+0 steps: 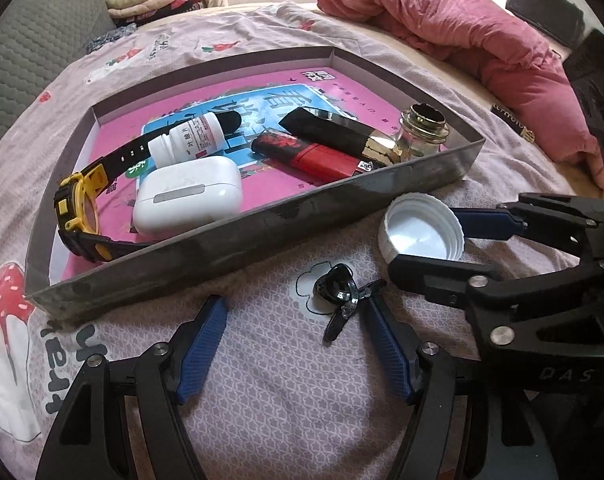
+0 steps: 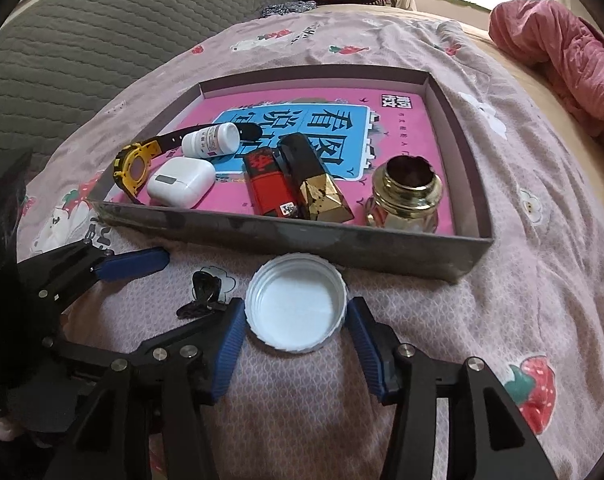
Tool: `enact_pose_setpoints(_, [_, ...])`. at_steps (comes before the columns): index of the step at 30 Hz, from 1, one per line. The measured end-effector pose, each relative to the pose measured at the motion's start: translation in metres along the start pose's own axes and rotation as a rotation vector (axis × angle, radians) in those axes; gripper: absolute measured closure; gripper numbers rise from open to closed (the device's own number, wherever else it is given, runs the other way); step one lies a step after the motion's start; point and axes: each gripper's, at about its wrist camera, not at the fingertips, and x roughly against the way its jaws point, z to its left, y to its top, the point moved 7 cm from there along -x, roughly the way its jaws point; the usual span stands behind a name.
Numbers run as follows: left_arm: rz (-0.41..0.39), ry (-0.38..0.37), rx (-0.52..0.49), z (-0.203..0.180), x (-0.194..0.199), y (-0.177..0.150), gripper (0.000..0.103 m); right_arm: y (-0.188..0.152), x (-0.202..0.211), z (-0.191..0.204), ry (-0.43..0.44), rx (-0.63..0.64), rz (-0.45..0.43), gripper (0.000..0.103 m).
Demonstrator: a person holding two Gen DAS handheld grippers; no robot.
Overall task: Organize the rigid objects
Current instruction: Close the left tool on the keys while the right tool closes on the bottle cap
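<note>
Pink strawberry bedsheet everywhere. Right gripper has its jaws wide around the white bottle cap, not squeezing; left gripper gapes beside the keys, box tray just ahead.

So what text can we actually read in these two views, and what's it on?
"看图说": pink book cover in the tray; the rest is covered.
"DAS": body of the right gripper, cut off.
"叶酸片", probably: white pill bottle; its smaller print is unreadable.
Bedsheet lettering: partial, unreadable.
Red case label: too small.
</note>
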Motion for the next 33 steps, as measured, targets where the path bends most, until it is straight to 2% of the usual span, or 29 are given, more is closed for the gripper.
enact_pose_setpoints(5, [-0.008, 0.004, -0.02, -0.002, -0.001, 0.002, 0.03, 0.002, -0.001, 0.002, -0.033, 0.031, -0.001, 0.05])
enact_pose_setpoints(8, [-0.009, 0.007, -0.02, -0.004, 0.0, 0.003, 0.03, 0.002, 0.001, 0.001, -0.024, 0.026, -0.002, 0.051])
enact_pose_setpoints(11, [-0.009, -0.005, -0.021, -0.008, 0.0, 0.005, 0.035, 0.003, 0.003, 0.0, -0.021, 0.024, -0.005, 0.052])
enact_pose_setpoints(19, [-0.019, -0.061, 0.006, -0.011, 0.002, 0.01, 0.056, 0.005, 0.012, -0.008, -0.008, -0.021, -0.013, 0.052])
enact_pose_setpoints(21, [-0.023, -0.077, 0.014, -0.011, 0.004, 0.011, 0.069, 0.005, 0.014, -0.011, -0.003, -0.039, -0.018, 0.052])
enact_pose_setpoints(23, [-0.025, -0.097, 0.022, -0.012, 0.006, 0.012, 0.075, 0.006, 0.017, -0.013, 0.017, -0.061, -0.027, 0.052])
enact_pose_setpoints(29, [-0.026, -0.135, 0.061, -0.009, 0.01, 0.015, 0.078, 0.011, 0.025, -0.01, 0.069, -0.079, -0.053, 0.052])
enact_pose_setpoints(33, [-0.033, -0.131, 0.065, -0.009, 0.013, 0.015, 0.078, 0.013, 0.033, -0.004, 0.088, -0.062, -0.08, 0.052])
